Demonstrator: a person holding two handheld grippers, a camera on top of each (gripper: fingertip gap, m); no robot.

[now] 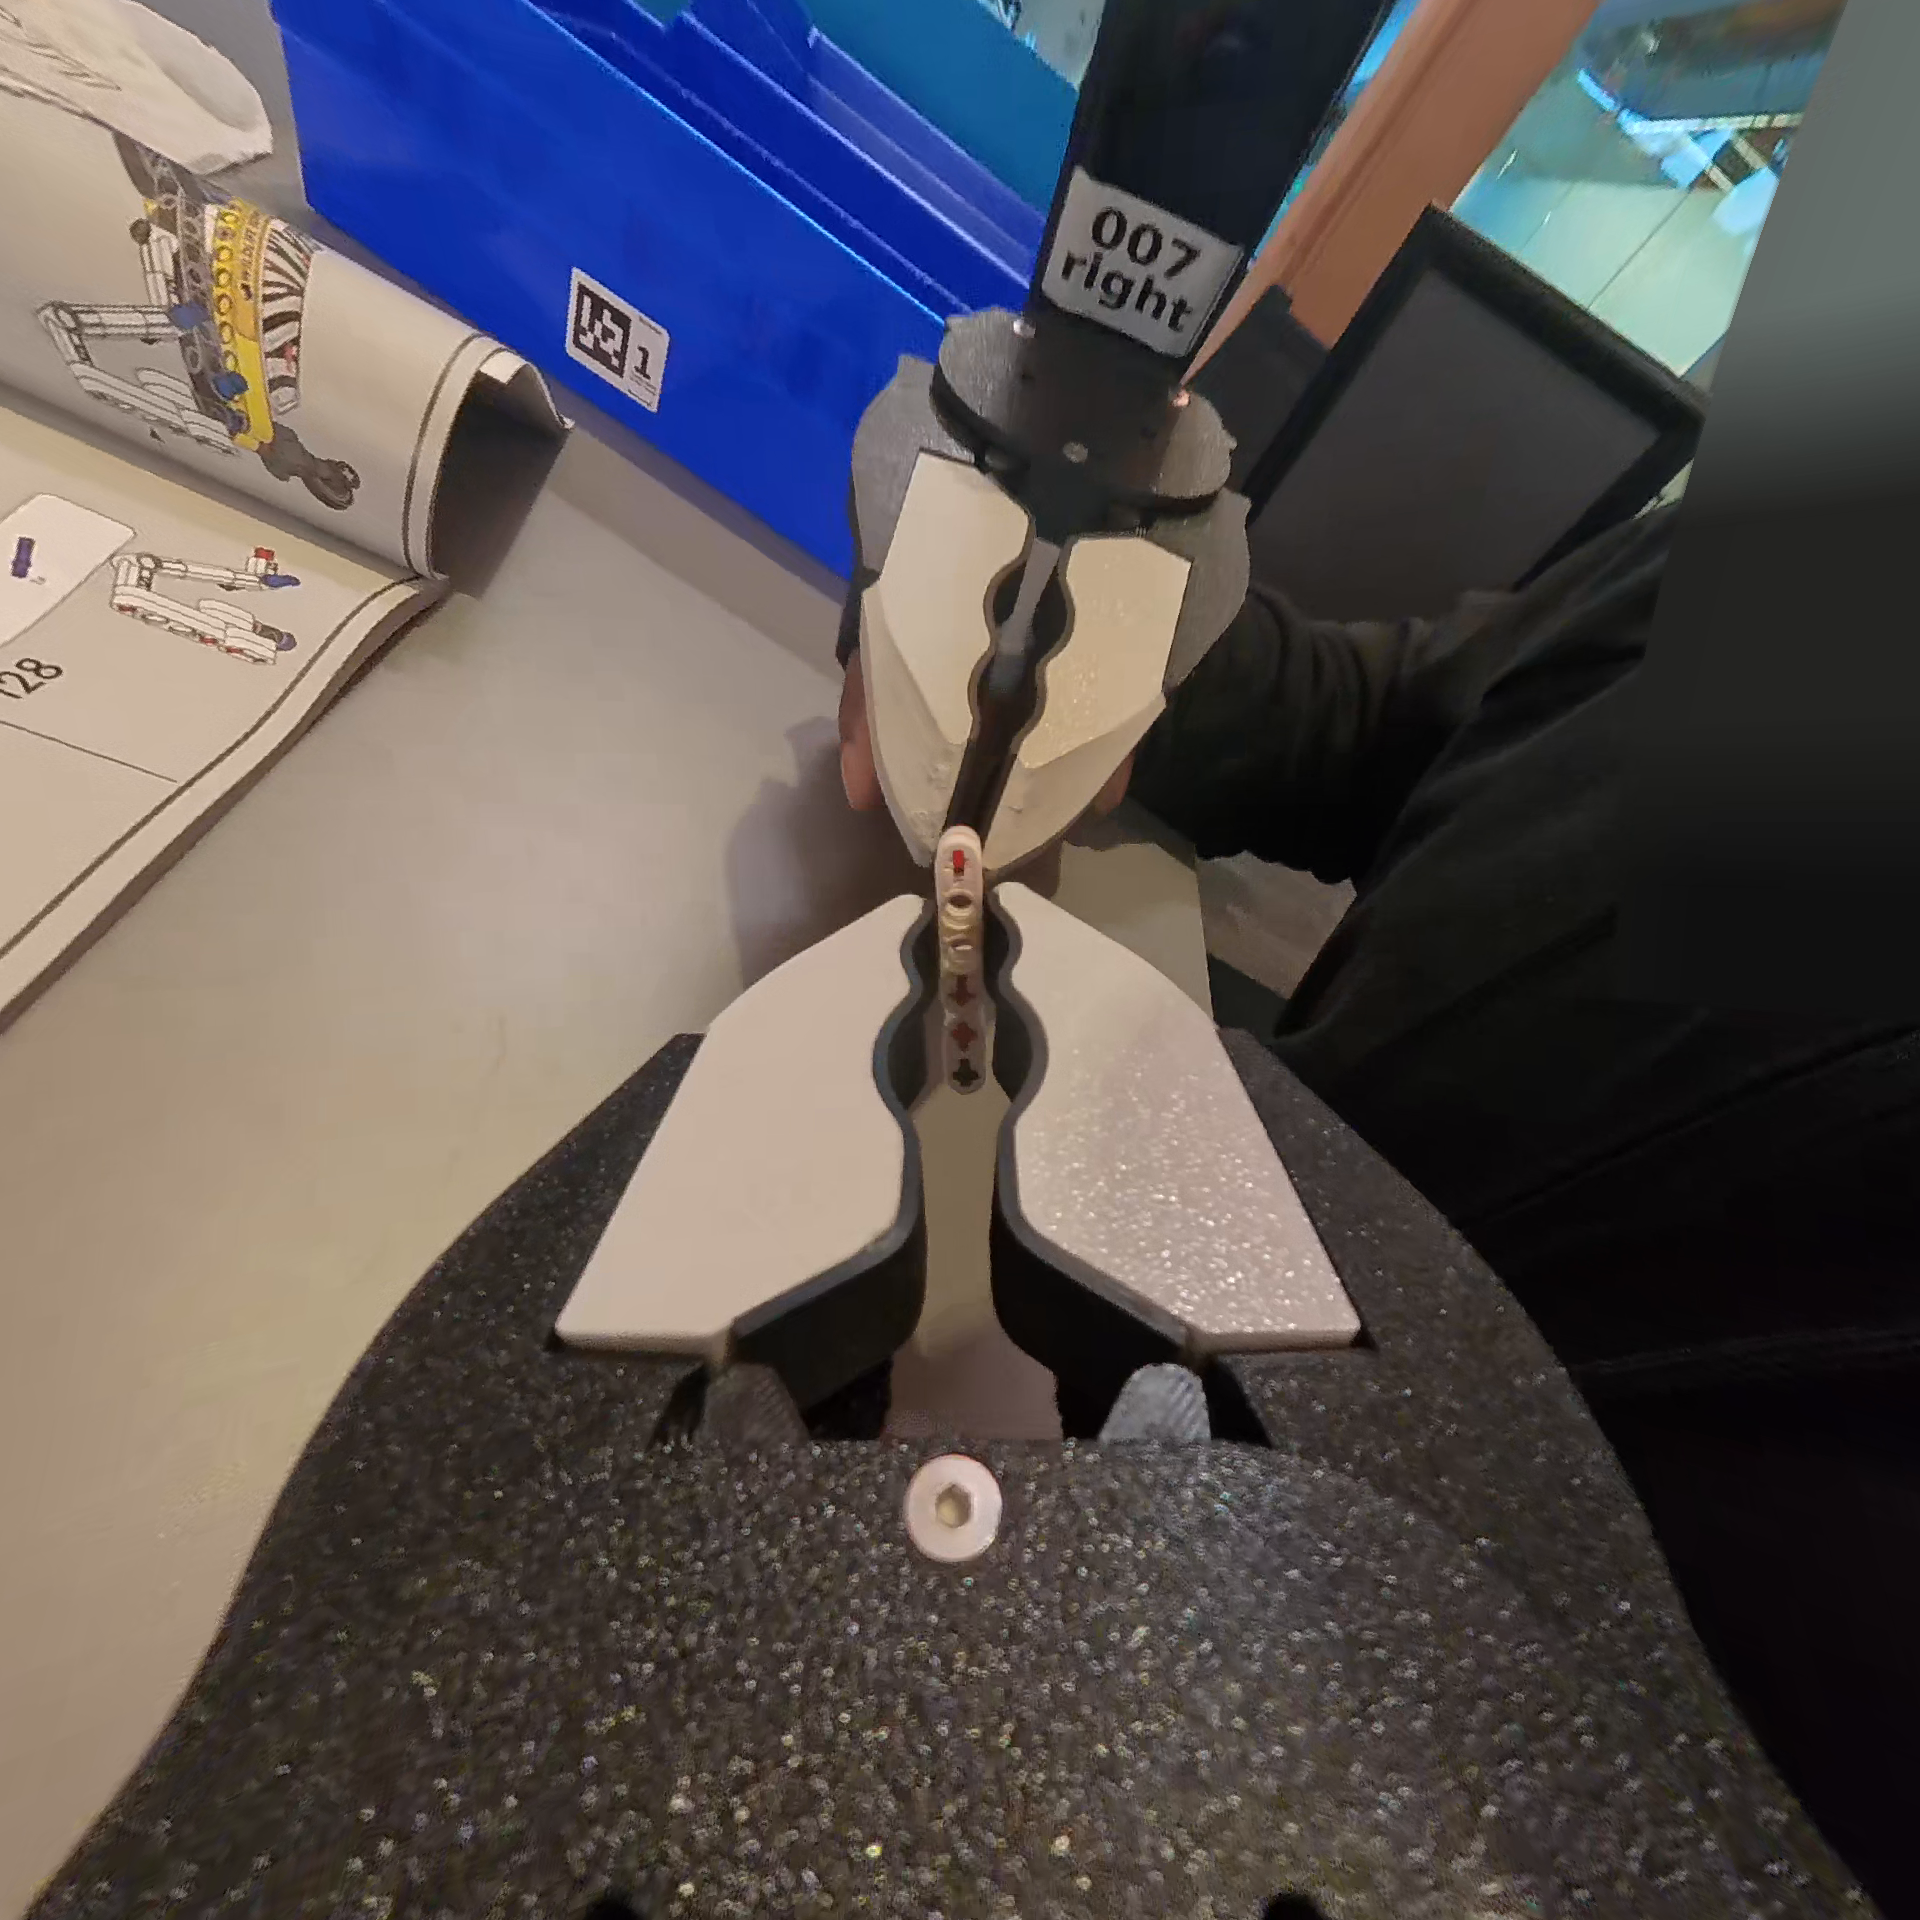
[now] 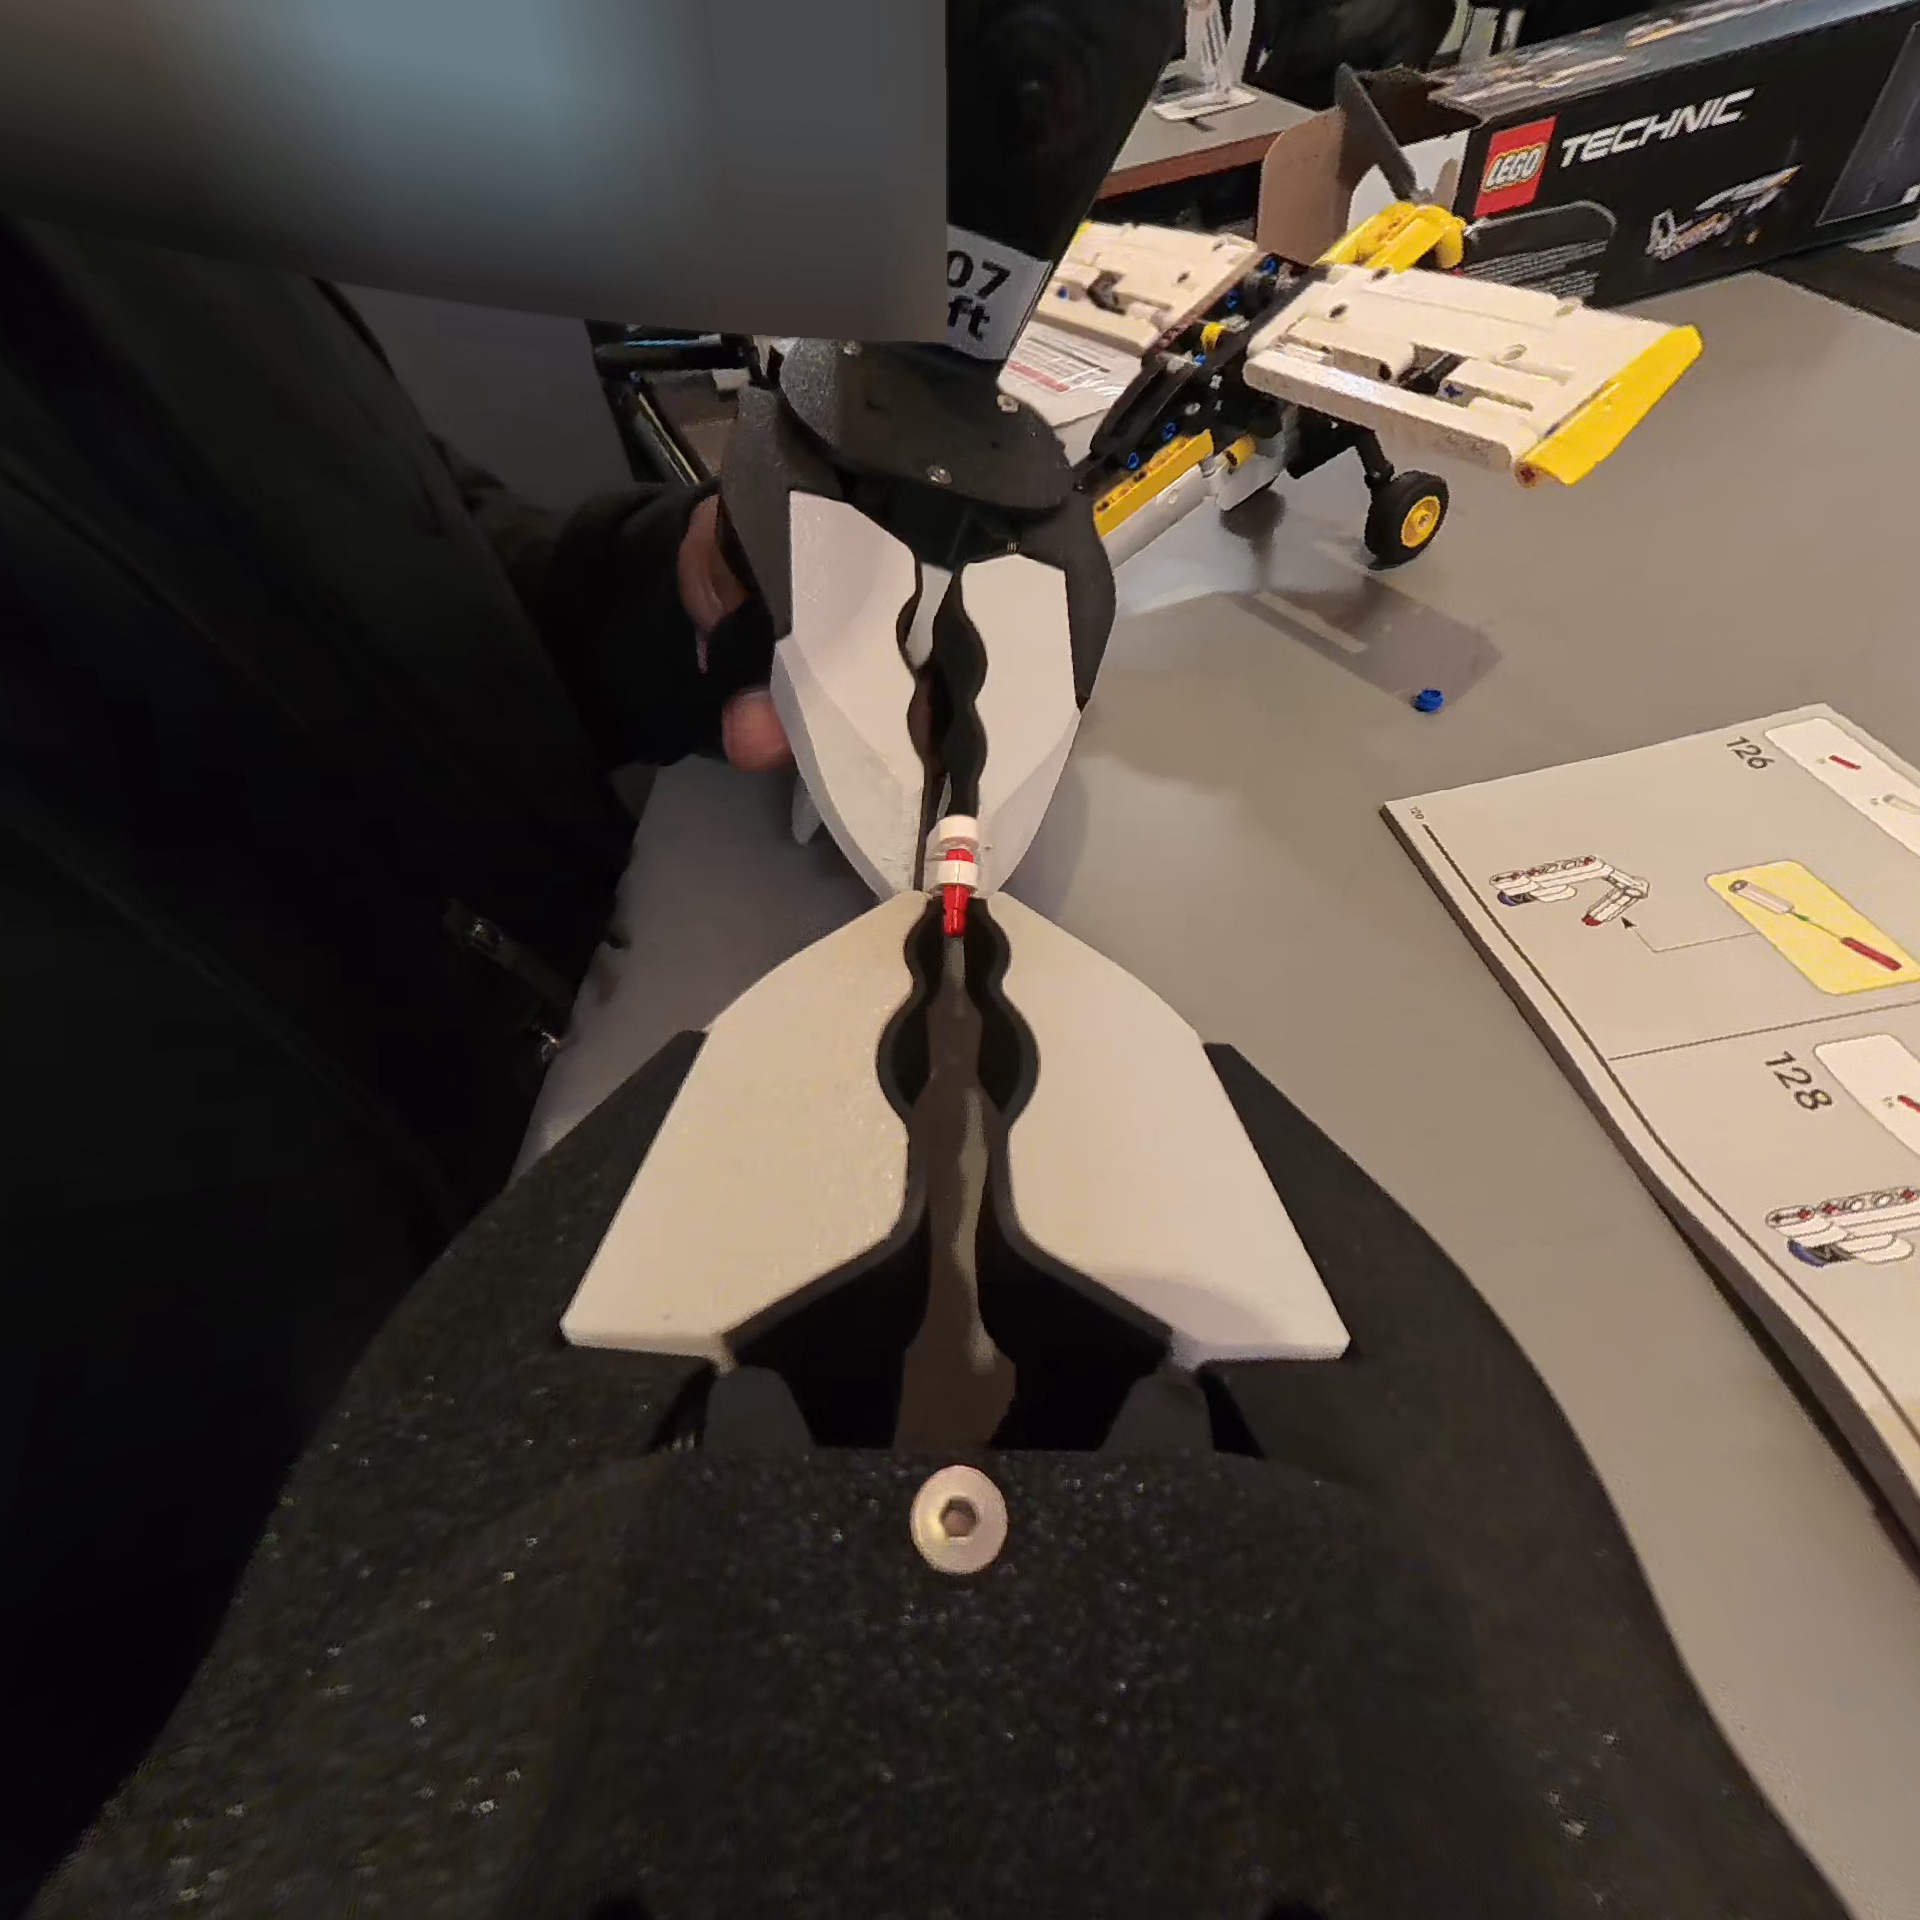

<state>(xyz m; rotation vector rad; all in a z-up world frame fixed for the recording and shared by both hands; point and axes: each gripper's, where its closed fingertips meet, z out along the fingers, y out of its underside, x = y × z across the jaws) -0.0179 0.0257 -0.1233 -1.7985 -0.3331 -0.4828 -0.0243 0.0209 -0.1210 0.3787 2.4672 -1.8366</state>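
Observation:
My left gripper point(image 1: 961, 912) is shut on a slim white beam point(image 1: 964, 997) with holes and red cross-shaped axle ends, held edge-on between its pads and sticking out past the fingertips. My right gripper point(image 2: 951, 920) is shut on a short red axle point(image 2: 951, 906) at its very tips. The two grippers meet tip to tip above the grey table point(image 1: 468, 883). The red axle's far end sits in the white end of the beam point(image 2: 956, 847). The right gripper point(image 1: 966, 836) also shows in the left wrist view, and the left gripper point(image 2: 951, 873) in the right wrist view.
An open instruction booklet point(image 2: 1714, 1039) lies to the right, and it also shows at the left in the left wrist view point(image 1: 208, 623). A white and yellow model plane point(image 2: 1403, 364) and its dark box point(image 2: 1662, 135) stand behind. A small blue piece point(image 2: 1430, 699) lies loose. Blue bins point(image 1: 623, 208) stand at the back. Only a small space, under 4 cm, lies between the two pairs of fingers.

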